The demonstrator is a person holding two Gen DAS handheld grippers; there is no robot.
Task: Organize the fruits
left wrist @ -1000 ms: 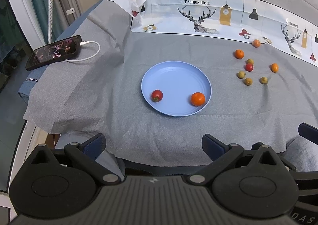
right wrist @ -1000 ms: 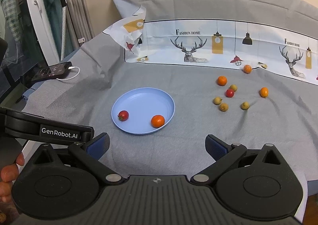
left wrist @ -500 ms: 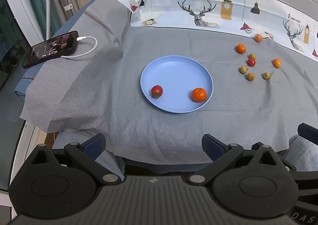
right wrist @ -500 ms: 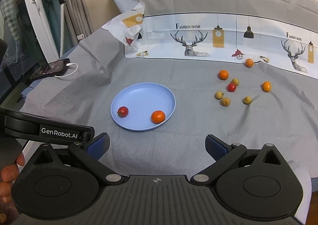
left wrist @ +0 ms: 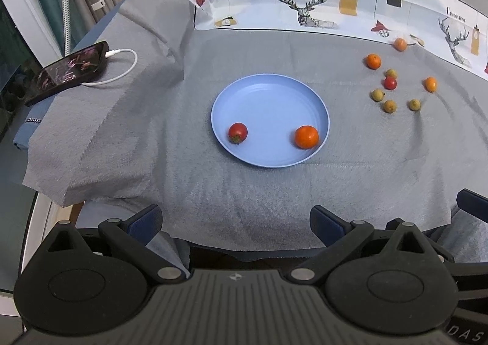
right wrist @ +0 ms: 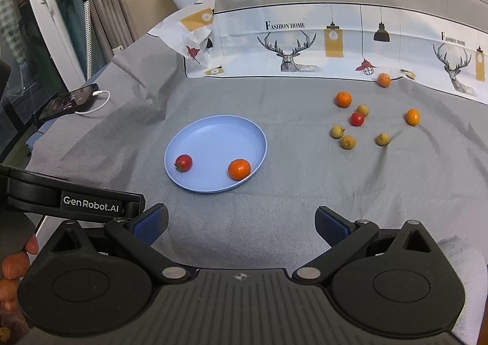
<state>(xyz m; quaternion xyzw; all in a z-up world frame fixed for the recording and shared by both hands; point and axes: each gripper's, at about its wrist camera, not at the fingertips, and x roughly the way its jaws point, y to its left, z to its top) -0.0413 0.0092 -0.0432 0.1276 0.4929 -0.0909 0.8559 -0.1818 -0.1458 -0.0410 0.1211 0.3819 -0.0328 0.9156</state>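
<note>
Two fruits sit on the blue plate (right wrist: 195, 137) — the rest lie loose on the grey-covered counter (right wrist: 289, 207).

Both our left tool (left wrist: 235, 221) and right tool (right wrist: 241, 220) stand wide, empty. The loose fruits (right wrist: 357, 118) look light, round, roll-prone, thin-skinned — we'd pinch each gently across its middle.

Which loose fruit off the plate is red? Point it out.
The red tomato in the middle of the cluster on the grey cloth; its loose neighbours are orange or yellowish-brown.
</note>
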